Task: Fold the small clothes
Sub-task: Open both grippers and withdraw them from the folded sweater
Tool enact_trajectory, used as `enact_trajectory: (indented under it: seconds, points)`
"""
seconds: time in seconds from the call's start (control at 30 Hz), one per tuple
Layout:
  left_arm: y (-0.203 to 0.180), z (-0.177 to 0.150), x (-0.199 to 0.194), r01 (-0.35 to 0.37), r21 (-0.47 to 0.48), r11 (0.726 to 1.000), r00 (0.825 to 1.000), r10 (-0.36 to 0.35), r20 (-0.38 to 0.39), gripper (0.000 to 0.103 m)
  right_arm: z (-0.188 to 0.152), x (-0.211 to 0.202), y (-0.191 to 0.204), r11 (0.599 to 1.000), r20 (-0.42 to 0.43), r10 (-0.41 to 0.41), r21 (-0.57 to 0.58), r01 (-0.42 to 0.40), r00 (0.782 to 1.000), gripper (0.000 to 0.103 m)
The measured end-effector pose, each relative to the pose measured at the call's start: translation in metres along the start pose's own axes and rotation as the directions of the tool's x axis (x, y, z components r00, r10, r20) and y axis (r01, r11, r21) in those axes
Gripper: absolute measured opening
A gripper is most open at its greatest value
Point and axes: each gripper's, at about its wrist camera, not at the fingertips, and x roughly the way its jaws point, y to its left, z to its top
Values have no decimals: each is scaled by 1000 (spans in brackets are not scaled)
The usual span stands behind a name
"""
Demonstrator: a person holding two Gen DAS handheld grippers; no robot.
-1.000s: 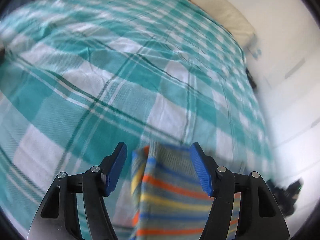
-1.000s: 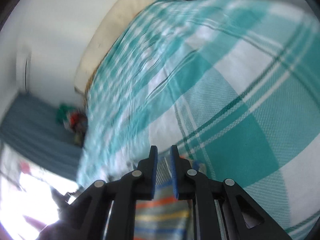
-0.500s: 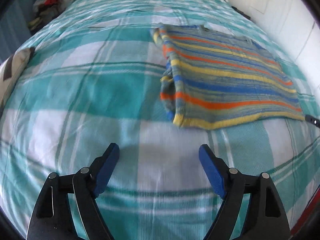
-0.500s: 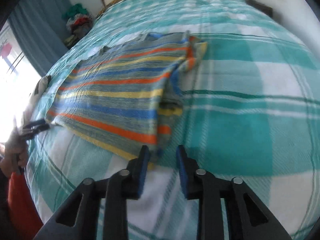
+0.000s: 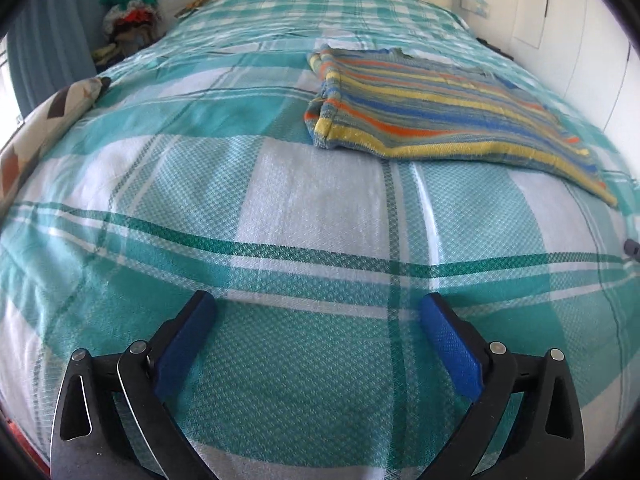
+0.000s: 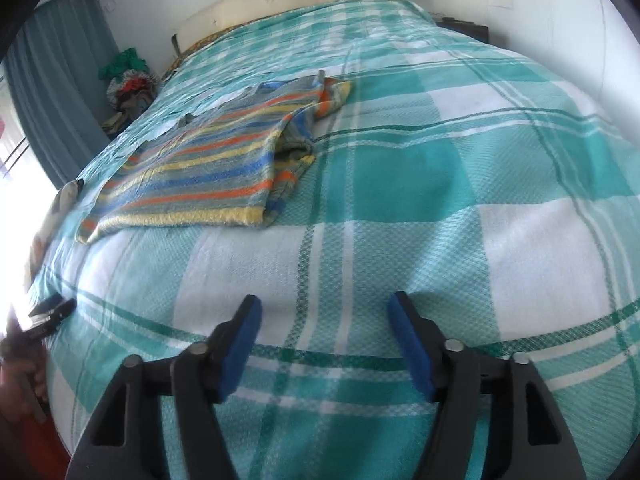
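Where folded under, striped sweater [image 6: 192,176] sleeve hidden, far clothes pile [image 5: 132,16] indistinct

**Daylight in, window blown out**

Bright, soft daylight floods from the window [image 6: 10,168] at the right wrist view's left edge, pure white glare there. Both views sharp at centre, fisheye bending the bed [image 5: 320,216], black vignette at corners, faint shadows.

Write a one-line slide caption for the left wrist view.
Open left claw over the checked bedspread, nothing between its pads, with the striped sweater lying flat beyond it.
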Motion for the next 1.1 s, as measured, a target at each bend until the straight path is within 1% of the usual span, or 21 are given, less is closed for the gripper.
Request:
enact_trajectory:
  seconds: [0.1, 0.27, 1.1]
  points:
    - [-1, -3, 0, -8, 10, 1000, 1000, 8, 20, 102, -2, 3, 3, 999, 7, -20, -25, 20, 1000, 77]
    - [-2, -7, -2, -4, 10, 1000, 999, 3, 36, 102, -4, 2, 2, 1000, 20, -13, -21, 14, 1000, 77]
    - [-1, -8, -4, -15, 17, 1000, 999, 14, 46, 102, -5, 2, -1, 1000, 29, -4, -16, 4, 1000, 77]
